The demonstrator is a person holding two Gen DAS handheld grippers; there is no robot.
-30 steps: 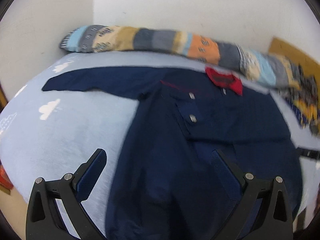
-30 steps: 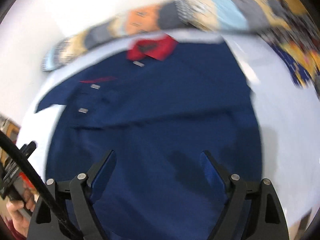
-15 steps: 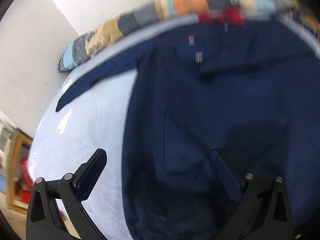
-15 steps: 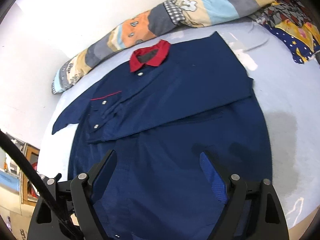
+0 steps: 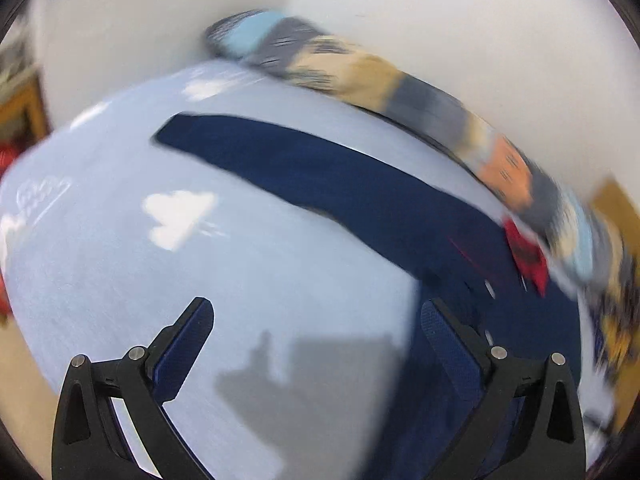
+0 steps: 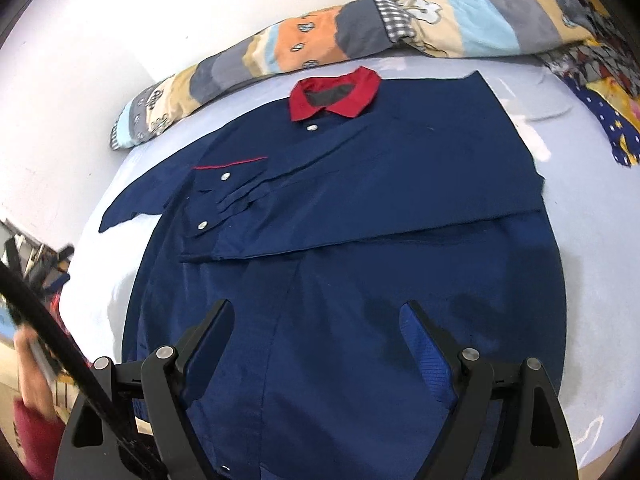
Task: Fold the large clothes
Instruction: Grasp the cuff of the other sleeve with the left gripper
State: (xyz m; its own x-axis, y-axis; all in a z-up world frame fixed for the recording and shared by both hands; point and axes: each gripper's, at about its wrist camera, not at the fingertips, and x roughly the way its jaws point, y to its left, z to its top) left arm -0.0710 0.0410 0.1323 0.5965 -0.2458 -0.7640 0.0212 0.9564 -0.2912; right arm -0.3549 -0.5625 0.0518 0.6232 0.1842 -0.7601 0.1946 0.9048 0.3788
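- My right tool point(image 6: 316, 344) hangs over the lower half of the navy shirt point(image 6: 360, 240), jaws spread wide, nothing between them and no cloth pinched.
- My left tool point(image 5: 316, 340) is also wide and empty; it looks down on the pale blue bed sheet point(image 5: 240, 260), and its shadow falls on the sheet just ahead of it. Its right finger point(image 5: 448, 344) is seen against the shirt's side edge; whether it touches I cannot tell.
- The shirt lies front up on the bed, its red collar point(image 6: 336, 94) toward the wall and the hem toward me.
- One sleeve is folded across the chest, its lower edge running as a straight line across the body from side to side.
- The other sleeve point(image 5: 320, 168) is spread flat out over the sheet, pointing away from the body toward the bed's far corner.
- Silver snaps show under the collar and on the chest pocket point(image 6: 216, 200), which has a thin red trim along its top.
- A long patchwork bolster point(image 6: 360, 28) of grey, orange, tan and light blue lies along the wall, just past the collar.
- A patterned quilt point(image 6: 600, 96) with dark blue and yellow sits at the far right corner of the bed.
- The left wrist view is blurred, so fine detail there is lost.
- At the lower left of the right wrist view a hand point(image 6: 30, 368) and a dark red sleeve point(image 6: 32, 436) show, blurred.
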